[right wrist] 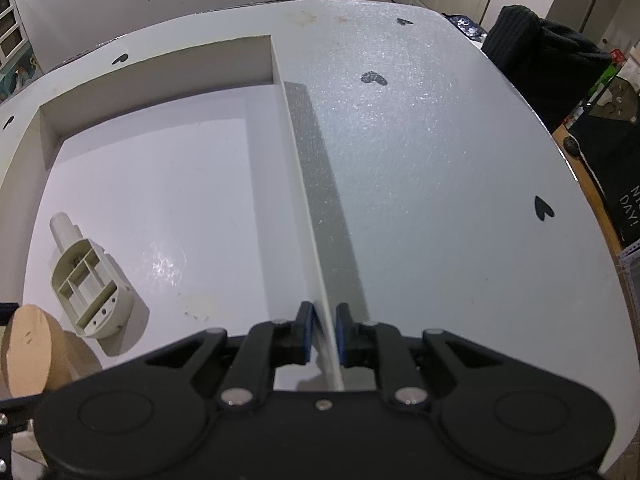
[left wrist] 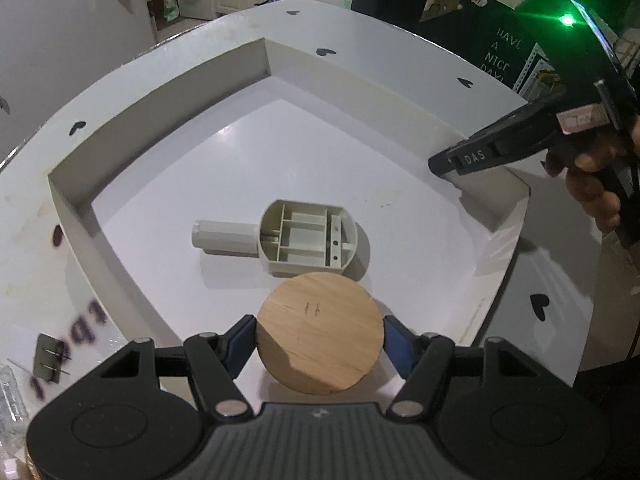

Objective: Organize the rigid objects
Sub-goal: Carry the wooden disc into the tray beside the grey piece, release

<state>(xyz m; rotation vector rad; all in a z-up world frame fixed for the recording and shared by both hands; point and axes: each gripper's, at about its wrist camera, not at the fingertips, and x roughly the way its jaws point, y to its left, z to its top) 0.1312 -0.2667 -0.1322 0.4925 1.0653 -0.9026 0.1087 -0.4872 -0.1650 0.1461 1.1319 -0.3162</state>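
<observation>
Wooden disc pinched by left gripper fingers above tray; right gripper fingers clamp tray wall. Advise lowering clear of plastic part, then release.

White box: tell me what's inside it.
Inside the white box lies a beige plastic part. The left gripper holds a wooden disc over it, hiding the floor beneath.

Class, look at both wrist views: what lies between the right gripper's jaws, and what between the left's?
In its own view, the right gripper pinches the white box's wall. The left gripper holds the wooden disc, seen in the left view.
</observation>
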